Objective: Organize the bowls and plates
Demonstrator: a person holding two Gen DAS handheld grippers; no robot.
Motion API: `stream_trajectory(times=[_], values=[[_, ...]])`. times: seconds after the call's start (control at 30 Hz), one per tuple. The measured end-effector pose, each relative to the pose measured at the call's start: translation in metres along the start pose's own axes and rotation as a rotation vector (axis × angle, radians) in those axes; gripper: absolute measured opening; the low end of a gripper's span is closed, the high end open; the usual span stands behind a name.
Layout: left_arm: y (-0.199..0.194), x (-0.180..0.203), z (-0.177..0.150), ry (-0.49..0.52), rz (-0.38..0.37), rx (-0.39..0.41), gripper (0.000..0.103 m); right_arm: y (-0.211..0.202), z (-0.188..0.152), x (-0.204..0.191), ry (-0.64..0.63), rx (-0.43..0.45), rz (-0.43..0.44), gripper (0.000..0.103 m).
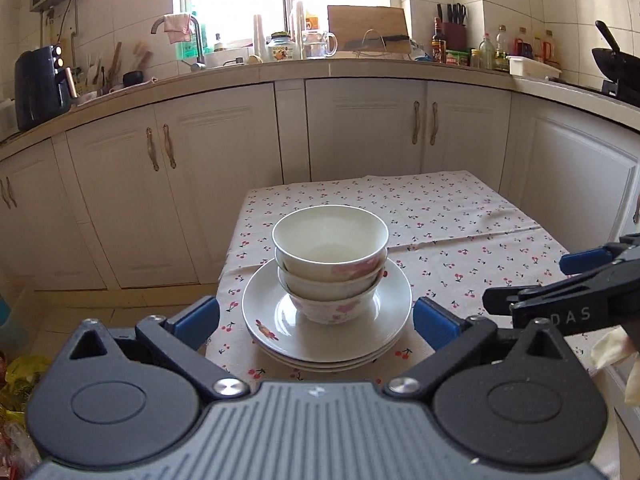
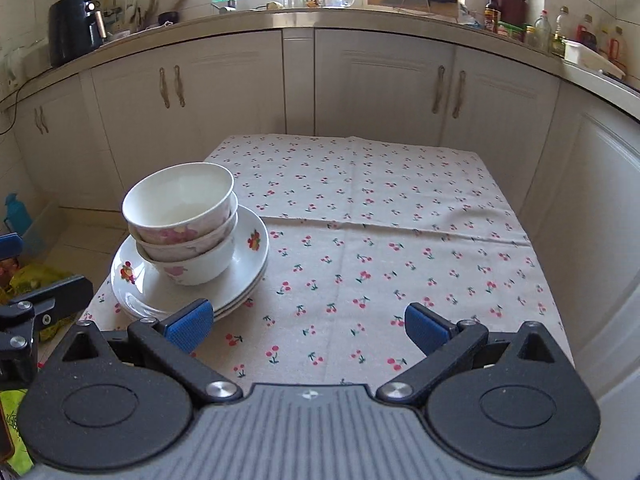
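Note:
Three white bowls with pink flowers [image 1: 330, 264] sit nested on a short stack of white plates [image 1: 384, 332] near the left front corner of a table with a cherry-print cloth [image 1: 460, 240]. My left gripper [image 1: 316, 322] is open just in front of the plates, its blue pads wide apart on either side of the stack and touching nothing. In the right wrist view the bowls [image 2: 180, 220] and plates [image 2: 250, 248] lie to the left. My right gripper [image 2: 309, 326] is open over bare cloth [image 2: 380, 220] with nothing between its pads. It also shows at the right edge of the left wrist view.
White cabinets [image 1: 360, 132] and a crowded counter curve around the table on three sides. A black air fryer [image 1: 40, 84] stands on the left and a wok [image 1: 616, 60] on the right. Bags [image 2: 32, 280] and a blue bottle [image 2: 16, 212] lie on the floor to the left.

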State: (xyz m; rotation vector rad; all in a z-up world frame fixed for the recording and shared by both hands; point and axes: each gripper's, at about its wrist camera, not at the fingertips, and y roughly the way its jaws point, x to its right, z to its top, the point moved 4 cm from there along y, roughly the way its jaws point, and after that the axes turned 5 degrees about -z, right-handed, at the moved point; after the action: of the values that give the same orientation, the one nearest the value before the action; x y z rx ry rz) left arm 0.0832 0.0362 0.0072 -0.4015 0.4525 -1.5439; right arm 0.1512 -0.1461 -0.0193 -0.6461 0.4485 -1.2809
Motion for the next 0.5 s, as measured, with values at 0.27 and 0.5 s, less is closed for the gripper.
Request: stream_trajectory(times=[0.27,0.5], values=[[-0.018,0.014,-0.005,-0.059,-0.037,0.008,0.102,-0.034,-0.014,0.002,0.003,0.074,-0.058,0.103],[-0.030,0.015,-0.005,-0.077,-0.016,0.040,0.102,-0.050,-0.011,-0.004,-0.017,0.124,-0.077,0.103]])
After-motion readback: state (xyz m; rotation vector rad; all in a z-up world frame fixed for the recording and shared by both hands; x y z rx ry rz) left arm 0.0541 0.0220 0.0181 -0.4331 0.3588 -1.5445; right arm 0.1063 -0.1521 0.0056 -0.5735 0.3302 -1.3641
